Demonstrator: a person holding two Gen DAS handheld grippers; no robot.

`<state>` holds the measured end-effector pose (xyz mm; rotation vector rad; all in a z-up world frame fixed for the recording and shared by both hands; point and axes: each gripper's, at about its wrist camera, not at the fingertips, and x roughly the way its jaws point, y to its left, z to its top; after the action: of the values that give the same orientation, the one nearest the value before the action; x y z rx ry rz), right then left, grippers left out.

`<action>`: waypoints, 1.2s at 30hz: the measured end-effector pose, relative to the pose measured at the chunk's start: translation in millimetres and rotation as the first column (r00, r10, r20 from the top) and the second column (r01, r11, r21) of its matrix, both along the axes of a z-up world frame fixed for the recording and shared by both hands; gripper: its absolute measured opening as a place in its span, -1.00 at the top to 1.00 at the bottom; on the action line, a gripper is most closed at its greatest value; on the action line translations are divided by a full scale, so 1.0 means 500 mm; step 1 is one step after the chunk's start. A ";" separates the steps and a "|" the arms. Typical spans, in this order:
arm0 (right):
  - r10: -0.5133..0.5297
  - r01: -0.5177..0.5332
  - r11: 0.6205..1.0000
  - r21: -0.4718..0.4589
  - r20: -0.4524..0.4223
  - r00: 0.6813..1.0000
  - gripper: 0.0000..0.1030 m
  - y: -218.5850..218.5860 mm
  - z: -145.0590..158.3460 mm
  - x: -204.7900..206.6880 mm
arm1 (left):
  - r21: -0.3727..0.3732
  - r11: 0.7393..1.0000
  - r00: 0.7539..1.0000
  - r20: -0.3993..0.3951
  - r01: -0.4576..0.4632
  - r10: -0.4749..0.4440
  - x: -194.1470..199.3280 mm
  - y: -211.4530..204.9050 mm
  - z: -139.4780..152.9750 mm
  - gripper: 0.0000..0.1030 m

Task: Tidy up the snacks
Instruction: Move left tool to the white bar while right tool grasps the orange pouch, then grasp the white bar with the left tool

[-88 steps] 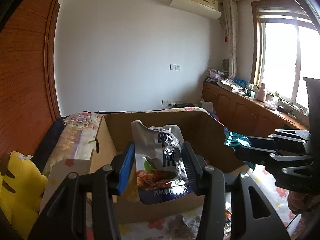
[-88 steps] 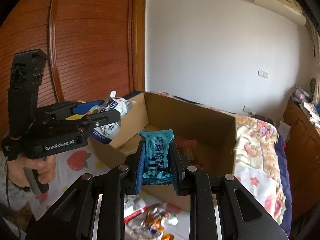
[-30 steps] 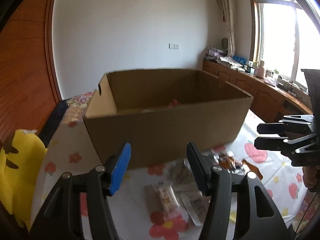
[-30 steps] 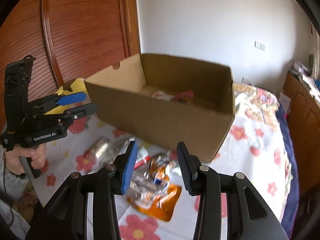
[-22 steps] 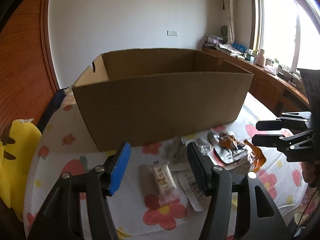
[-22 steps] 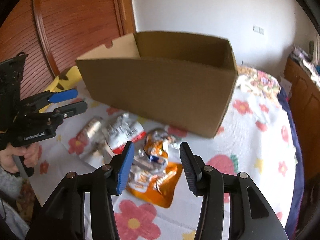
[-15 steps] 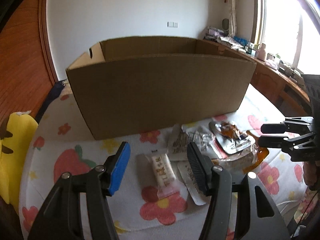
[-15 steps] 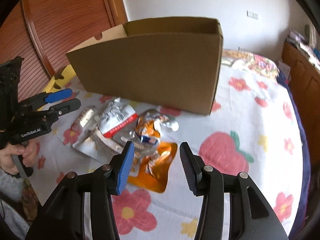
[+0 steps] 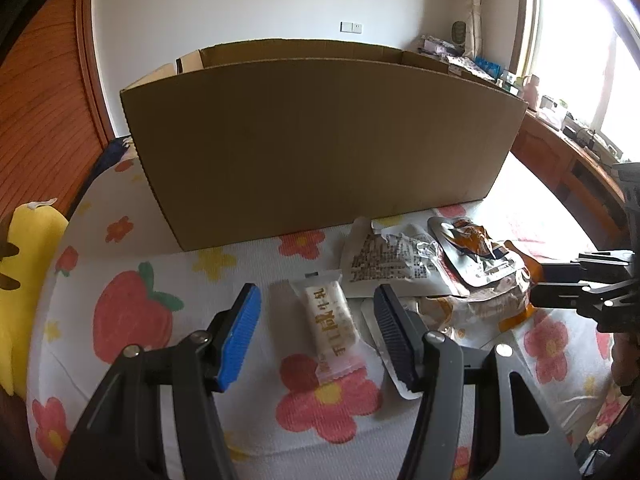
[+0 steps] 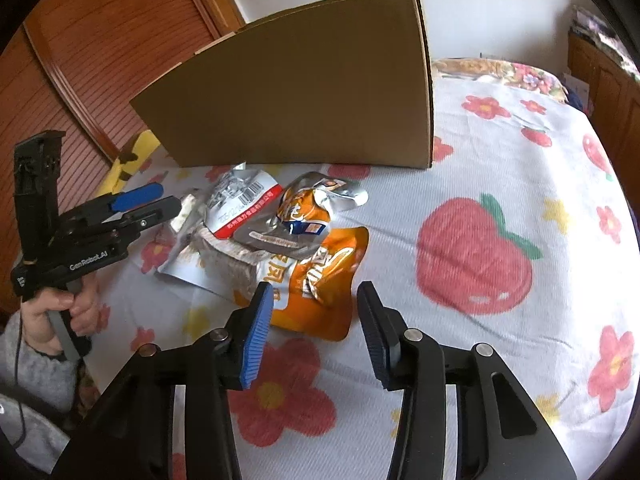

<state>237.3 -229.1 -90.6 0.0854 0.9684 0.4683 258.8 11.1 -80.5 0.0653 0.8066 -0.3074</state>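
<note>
Both packets I carried are gone into the box [image 9: 320,136]; my left claw [image 9: 316,334] and right claw [image 10: 316,320], spread and empty though the right's jaws just narrowed, hover over snacks [image 10: 280,232] left on the bed [image 10: 500,168].

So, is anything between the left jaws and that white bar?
Nothing visible. The left gripper stands open over the white snack bar, which lies flat and alone on the floral sheet. The foil packets lie to its right, apart from it.
</note>
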 end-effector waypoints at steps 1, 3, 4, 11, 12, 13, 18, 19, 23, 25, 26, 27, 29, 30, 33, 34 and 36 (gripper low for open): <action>0.001 -0.001 1.000 0.004 -0.003 1.000 0.28 0.000 0.000 0.000 | 0.005 1.000 1.000 -0.004 -0.001 0.002 0.001 0.000 -0.001 -0.15; -0.004 0.004 1.000 -0.003 -0.003 1.000 0.38 -0.002 -0.001 -0.003 | 0.010 1.000 1.000 -0.013 -0.001 0.002 0.004 -0.002 -0.003 -0.15; -0.007 0.007 1.000 -0.007 -0.003 1.000 0.48 -0.002 0.000 -0.004 | 0.012 1.000 1.000 -0.017 -0.003 0.003 0.008 -0.005 -0.005 -0.15; -0.005 0.005 0.999 0.033 -0.016 1.000 0.86 -0.013 0.001 -0.016 | 0.022 1.000 0.999 -0.034 -0.014 0.014 0.020 -0.006 -0.012 -0.15; -0.004 0.005 0.999 0.032 -0.008 1.000 0.90 -0.014 0.005 -0.021 | 0.024 1.000 0.999 -0.034 -0.014 0.014 0.021 -0.005 -0.013 -0.15; -0.003 0.003 0.999 0.034 -0.003 1.000 0.92 -0.015 0.007 -0.026 | 0.028 1.000 0.999 -0.033 -0.015 0.016 0.022 -0.006 -0.014 -0.15; 0.014 -0.015 0.999 0.044 0.038 0.999 0.96 -0.013 0.029 -0.057 | 0.029 1.000 0.999 -0.039 -0.002 0.003 0.019 -0.015 -0.015 -0.15; 0.014 -0.016 0.999 0.042 0.050 0.999 0.96 -0.014 0.034 -0.064 | 0.035 0.999 0.999 -0.041 0.003 -0.001 0.017 -0.017 -0.015 -0.15; 0.019 -0.022 0.999 0.026 0.093 0.995 0.98 -0.013 0.055 -0.092 | 0.034 0.999 0.999 -0.051 0.018 -0.016 0.011 -0.024 -0.014 -0.13; 0.021 -0.022 1.000 0.009 0.111 0.994 0.99 -0.012 0.065 -0.102 | 0.032 0.999 0.998 -0.052 0.022 -0.021 0.009 -0.026 -0.012 -0.11; 0.021 -0.021 1.000 0.003 0.119 0.993 0.99 -0.012 0.068 -0.106 | 0.034 0.999 0.998 -0.052 0.022 -0.020 0.009 -0.027 -0.012 -0.11; 0.024 -0.024 1.000 0.001 0.125 0.992 0.99 -0.014 0.073 -0.113 | 0.037 0.999 0.998 -0.053 0.022 -0.020 0.010 -0.028 -0.011 -0.06; 0.025 -0.025 1.000 -0.004 0.135 0.991 1.00 -0.016 0.079 -0.120 | 0.039 0.999 0.998 -0.059 0.022 -0.020 0.014 -0.030 -0.008 0.02; 0.028 -0.028 1.000 -0.002 0.136 0.990 1.00 -0.018 0.082 -0.124 | 0.038 0.999 0.998 -0.062 0.022 -0.019 0.015 -0.030 -0.008 0.05; 0.032 -0.034 0.999 0.011 0.138 0.990 1.00 -0.027 0.090 -0.132 | 0.049 0.999 0.997 -0.074 0.010 -0.007 0.016 -0.030 -0.009 0.07; 0.034 -0.037 0.999 0.014 0.138 0.990 1.00 -0.029 0.093 -0.133 | 0.048 0.999 0.997 -0.082 0.007 -0.003 0.016 -0.028 -0.011 0.07; 0.032 -0.035 0.999 0.019 0.137 0.990 1.00 -0.036 0.095 -0.136 | 0.041 0.999 0.996 -0.094 0.001 0.003 0.017 -0.024 -0.016 0.07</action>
<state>169.2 -247.0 -43.0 0.0557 0.8316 0.5088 267.5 -0.8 -88.4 0.0895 0.9066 -0.2944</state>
